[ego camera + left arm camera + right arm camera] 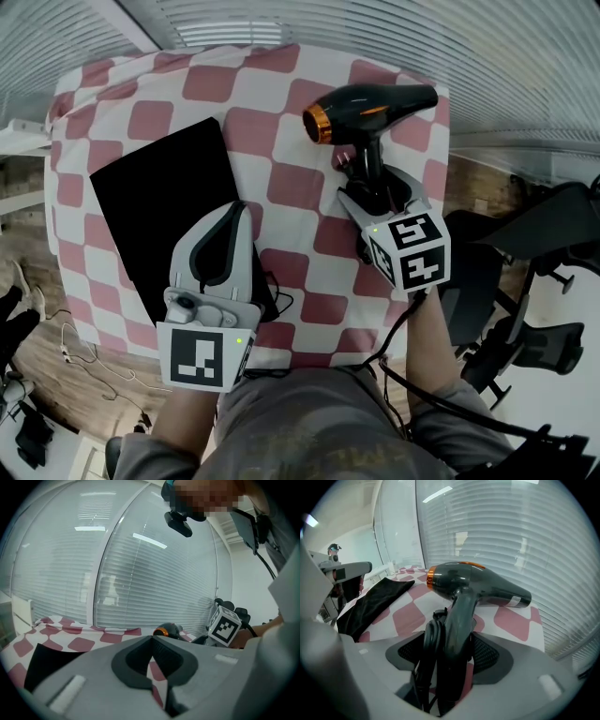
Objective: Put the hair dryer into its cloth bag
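Right tongs (pixel 375 192): closed on the handle of the hair dryer (pixel 370 108), with the bundled cord (pixel 429 644) caught in the same grip. This appears intended to keep the cord from trailing during bagging. The dryer's body lies at the counter's (pixel 281 141) far right corner, orange-ringed nozzle towards the left edge, handle running back into the tongs.

Left tongs (pixel 239 211): tips together, nothing between them, raised over the near right edge of the cloth bag (pixel 159 206). They are judged to be standing by to open it.

The bag lies flat along the left side, mouth not discernible, well apart from the dryer. Bagging has not begun.
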A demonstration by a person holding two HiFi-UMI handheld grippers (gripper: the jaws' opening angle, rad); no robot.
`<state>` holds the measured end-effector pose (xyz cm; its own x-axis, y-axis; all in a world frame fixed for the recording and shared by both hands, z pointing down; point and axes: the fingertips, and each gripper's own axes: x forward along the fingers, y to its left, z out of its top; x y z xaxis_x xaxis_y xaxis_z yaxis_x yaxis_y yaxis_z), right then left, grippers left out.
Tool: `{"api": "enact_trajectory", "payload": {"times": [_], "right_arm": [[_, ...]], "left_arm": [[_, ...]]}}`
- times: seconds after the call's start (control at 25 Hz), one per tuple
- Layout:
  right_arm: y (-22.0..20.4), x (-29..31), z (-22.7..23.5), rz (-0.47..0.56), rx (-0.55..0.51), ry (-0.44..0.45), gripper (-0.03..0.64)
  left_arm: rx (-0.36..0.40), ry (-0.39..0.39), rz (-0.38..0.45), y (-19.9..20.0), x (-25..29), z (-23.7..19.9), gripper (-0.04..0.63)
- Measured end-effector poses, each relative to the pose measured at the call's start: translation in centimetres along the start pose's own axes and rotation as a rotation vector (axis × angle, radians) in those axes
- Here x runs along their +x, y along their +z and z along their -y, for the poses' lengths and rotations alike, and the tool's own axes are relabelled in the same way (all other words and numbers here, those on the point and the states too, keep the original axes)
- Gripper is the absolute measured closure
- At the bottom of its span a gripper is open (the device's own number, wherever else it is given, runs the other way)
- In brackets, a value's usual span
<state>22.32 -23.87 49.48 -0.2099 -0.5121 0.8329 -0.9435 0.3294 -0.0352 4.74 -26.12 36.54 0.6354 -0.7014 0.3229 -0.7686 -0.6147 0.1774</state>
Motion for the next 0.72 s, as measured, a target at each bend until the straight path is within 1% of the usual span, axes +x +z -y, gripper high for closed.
{"api": "enact_trajectory", "payload": {"times": [0.04, 0.12, 0.28, 0.44, 0.6, 0.72], "right_arm": [[0.0, -0.1, 0.1, -0.001, 0.005, -0.006, 0.285], [0.1, -0.2, 0.2, 0.011, 0.013, -0.014, 0.293], [0.8, -0.9, 0.8, 0.060, 0.017, -0.037, 0.331], [0.8, -1.3, 0.5, 0.069, 0.000, -0.030, 0.336], [1.1, -1.8, 0.3, 0.107, 0.011, -0.021, 0.341], [1.4, -2.4, 0.1, 0.131, -0.009, -0.015, 0.341]], "left_arm": [[0.000, 0.003, 0.001, 0.0, -0.1, 0.0, 0.595], [0.001, 0.010, 0.006, 0.2, -0.4, -0.1, 0.595], [0.009, 0.035, 0.014, 0.4, -1.3, -0.4, 0.595], [0.015, 0.071, 0.018, 0.7, -2.8, -0.8, 0.595], [0.025, 0.107, 0.029, 1.0, -4.2, -1.2, 0.595], [0.032, 0.142, 0.030, 0.9, -5.4, -1.7, 0.595]]}}
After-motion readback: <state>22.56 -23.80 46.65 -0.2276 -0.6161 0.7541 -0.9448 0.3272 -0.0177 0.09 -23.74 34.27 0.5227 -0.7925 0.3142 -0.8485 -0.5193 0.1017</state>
